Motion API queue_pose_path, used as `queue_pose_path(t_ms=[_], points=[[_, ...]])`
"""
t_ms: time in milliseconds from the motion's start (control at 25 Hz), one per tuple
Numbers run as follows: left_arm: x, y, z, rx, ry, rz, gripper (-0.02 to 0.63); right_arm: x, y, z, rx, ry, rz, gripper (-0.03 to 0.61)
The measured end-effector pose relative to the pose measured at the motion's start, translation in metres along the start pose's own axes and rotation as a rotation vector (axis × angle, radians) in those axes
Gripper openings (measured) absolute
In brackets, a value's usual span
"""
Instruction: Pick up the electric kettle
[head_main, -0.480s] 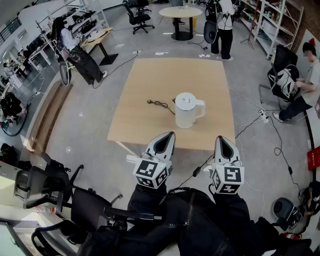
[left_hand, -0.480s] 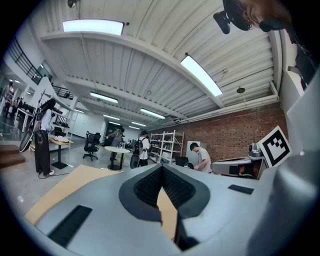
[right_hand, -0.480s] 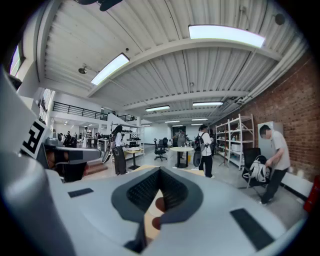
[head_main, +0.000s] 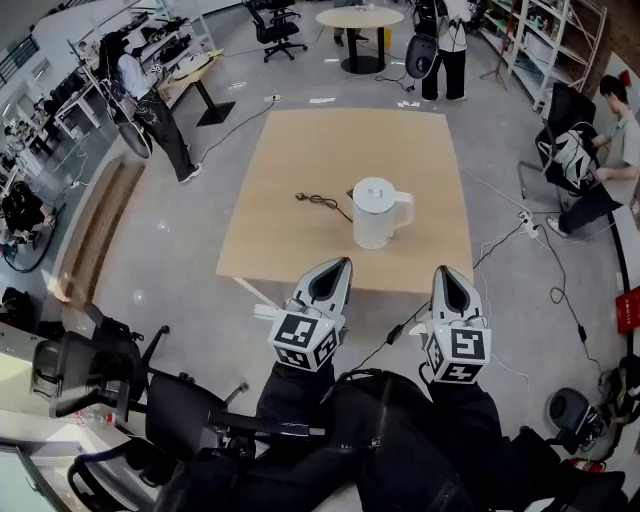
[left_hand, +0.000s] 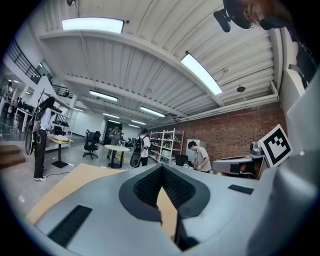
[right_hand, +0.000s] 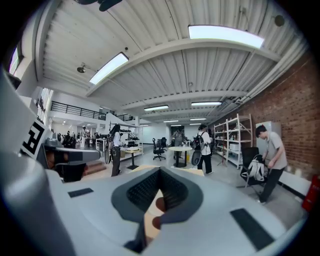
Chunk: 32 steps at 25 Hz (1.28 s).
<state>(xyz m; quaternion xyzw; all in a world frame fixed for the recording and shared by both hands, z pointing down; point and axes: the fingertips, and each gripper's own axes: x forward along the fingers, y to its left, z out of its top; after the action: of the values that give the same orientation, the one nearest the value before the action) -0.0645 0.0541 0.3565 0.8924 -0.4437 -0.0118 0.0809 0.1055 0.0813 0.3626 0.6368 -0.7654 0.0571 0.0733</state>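
Left gripper (head_main: 335, 268) and right gripper (head_main: 447, 275) are hovering empty, jaws together, off the table's (head_main: 290, 150) near edge; the electric kettle (head_main: 375, 215) is standing right of centre, its handle (head_main: 406, 208) pointing right, likely calling for opened right jaws.

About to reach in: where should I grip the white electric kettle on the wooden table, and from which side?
Grip the handle, which juts right from the upright white electric kettle, nearest the right gripper; probably come from the right, jaws closing across it.
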Motion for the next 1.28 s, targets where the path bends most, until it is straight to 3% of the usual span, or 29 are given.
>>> queue_pose_path(t_ms=[480, 1280], points=[[-0.012, 0.011, -0.007, -0.018, 0.032, -0.018, -0.002, 0.005, 0.021, -0.014, 0.026, 0.046, 0.005, 0.005], [-0.042, 0.023, -0.068, -0.049, 0.181, -0.095, -0.002, -0.004, 0.078, -0.066, 0.039, 0.146, -0.014, 0.005]])
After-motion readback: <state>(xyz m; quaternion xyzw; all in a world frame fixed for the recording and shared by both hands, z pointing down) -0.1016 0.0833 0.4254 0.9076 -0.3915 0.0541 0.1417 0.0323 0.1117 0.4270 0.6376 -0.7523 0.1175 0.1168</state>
